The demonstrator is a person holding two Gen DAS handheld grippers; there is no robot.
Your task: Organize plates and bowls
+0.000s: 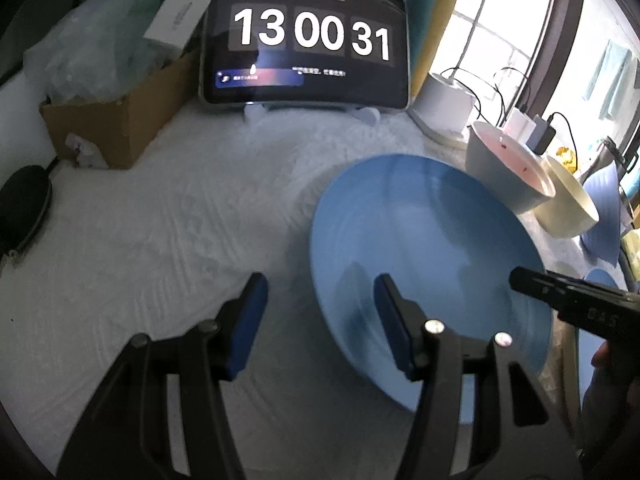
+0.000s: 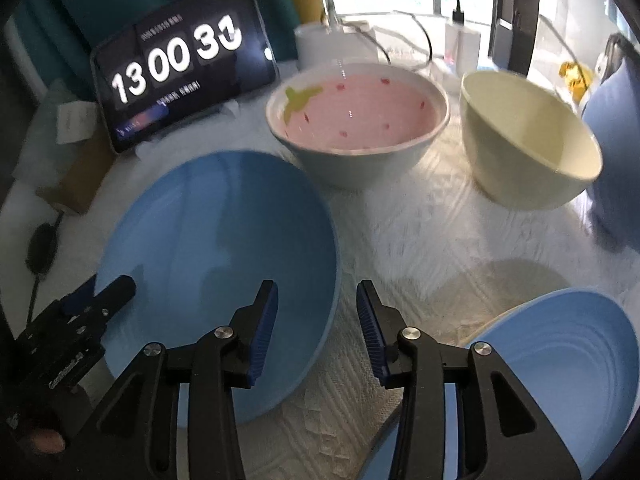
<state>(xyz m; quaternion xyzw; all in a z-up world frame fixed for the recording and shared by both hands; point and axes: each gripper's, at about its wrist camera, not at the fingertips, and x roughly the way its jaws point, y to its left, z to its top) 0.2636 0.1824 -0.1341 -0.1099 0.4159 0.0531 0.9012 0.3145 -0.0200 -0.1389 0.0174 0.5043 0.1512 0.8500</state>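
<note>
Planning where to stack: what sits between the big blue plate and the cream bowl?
The strawberry bowl sits between blue plate and cream bowl, seen in the right wrist view.

**Where everything sits on your counter**

The large plate (image 2: 216,264) lies on the counter (image 2: 420,248) ahead of you, left of centre. Behind it, to the right, stands the patterned bowl (image 2: 356,120), and right of that the plain bowl (image 2: 528,140), the two close together. At the near right lies a second plate (image 2: 560,360), with a third (image 2: 616,152) propped at the far right edge behind the plain bowl. The tablet clock (image 1: 306,40) stands at the back of the counter, a cardboard box (image 1: 120,120) to its left and a lamp base (image 1: 444,100) to its right.
</note>
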